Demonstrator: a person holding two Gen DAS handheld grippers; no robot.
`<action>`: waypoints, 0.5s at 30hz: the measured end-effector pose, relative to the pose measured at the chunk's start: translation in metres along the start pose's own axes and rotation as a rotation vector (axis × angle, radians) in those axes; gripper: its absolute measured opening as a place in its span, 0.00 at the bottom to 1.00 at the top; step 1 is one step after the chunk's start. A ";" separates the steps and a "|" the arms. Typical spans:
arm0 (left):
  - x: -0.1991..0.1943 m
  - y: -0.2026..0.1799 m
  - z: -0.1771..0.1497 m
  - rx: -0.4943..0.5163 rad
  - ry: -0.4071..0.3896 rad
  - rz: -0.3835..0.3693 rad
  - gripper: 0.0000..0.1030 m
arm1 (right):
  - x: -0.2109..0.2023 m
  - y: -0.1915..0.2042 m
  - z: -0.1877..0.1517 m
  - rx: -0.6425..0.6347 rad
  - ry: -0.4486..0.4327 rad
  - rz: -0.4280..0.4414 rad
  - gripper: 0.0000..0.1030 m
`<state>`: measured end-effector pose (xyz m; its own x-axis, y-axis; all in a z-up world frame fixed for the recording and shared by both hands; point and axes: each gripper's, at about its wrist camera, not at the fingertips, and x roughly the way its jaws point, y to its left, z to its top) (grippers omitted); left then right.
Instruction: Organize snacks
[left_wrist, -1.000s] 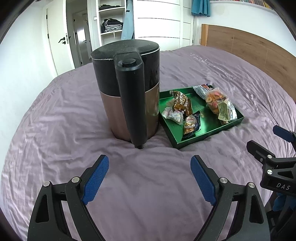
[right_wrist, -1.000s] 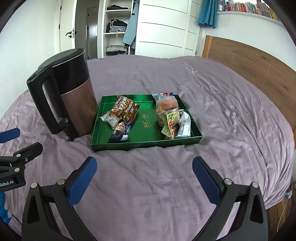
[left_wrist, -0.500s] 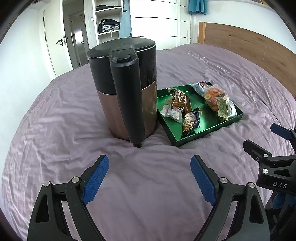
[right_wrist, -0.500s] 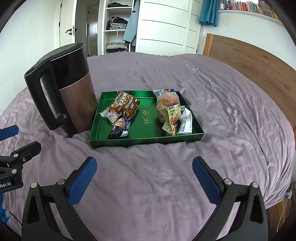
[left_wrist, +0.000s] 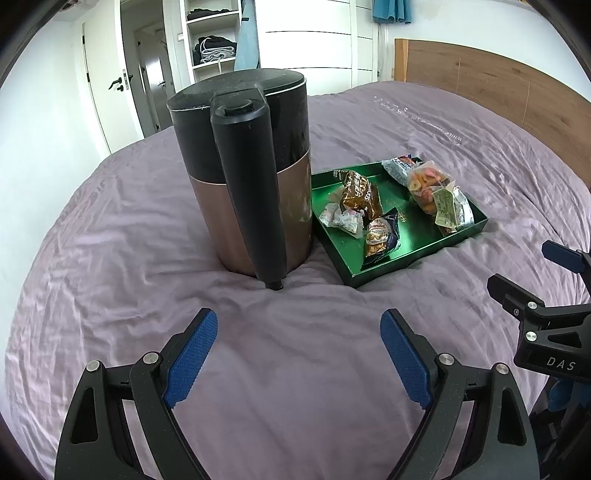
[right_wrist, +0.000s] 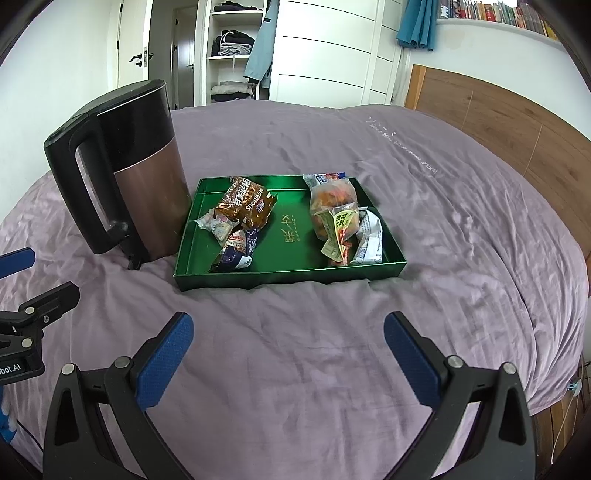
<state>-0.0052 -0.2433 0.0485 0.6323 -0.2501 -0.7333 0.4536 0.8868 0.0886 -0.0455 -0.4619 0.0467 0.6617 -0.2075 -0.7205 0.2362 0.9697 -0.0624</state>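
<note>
A green tray (right_wrist: 291, 273) lies on the purple bed and holds several snack packets. A brown packet (right_wrist: 245, 201), a pale wrapped candy (right_wrist: 216, 223) and a dark blue biscuit packet (right_wrist: 236, 251) lie at its left. A clear bag of orange snacks (right_wrist: 332, 206) and a silver packet (right_wrist: 369, 236) lie at its right. The tray also shows in the left wrist view (left_wrist: 413, 254). My right gripper (right_wrist: 288, 354) is open and empty, short of the tray's near edge. My left gripper (left_wrist: 299, 354) is open and empty, short of the kettle.
A black and copper kettle (left_wrist: 251, 177) stands on the bed just left of the tray, handle toward my left gripper; it also shows in the right wrist view (right_wrist: 125, 184). A wooden headboard (right_wrist: 498, 136) runs along the right. Wardrobe and doors stand behind.
Both grippers have moved slightly forward toward the kettle and the tray, which look a little nearer. Both stay open and empty. The snacks have not moved.
</note>
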 end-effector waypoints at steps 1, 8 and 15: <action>0.000 0.000 0.000 0.002 0.000 0.000 0.84 | 0.000 0.000 0.000 0.000 0.000 0.000 1.00; -0.001 -0.002 -0.001 0.011 -0.007 0.003 0.84 | -0.001 -0.001 0.000 -0.001 -0.004 -0.003 1.00; -0.002 -0.005 -0.002 0.021 -0.009 0.005 0.84 | -0.001 -0.002 0.001 -0.002 -0.004 -0.005 1.00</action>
<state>-0.0098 -0.2464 0.0484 0.6401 -0.2487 -0.7269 0.4629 0.8800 0.1065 -0.0461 -0.4639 0.0479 0.6632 -0.2127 -0.7176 0.2378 0.9690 -0.0674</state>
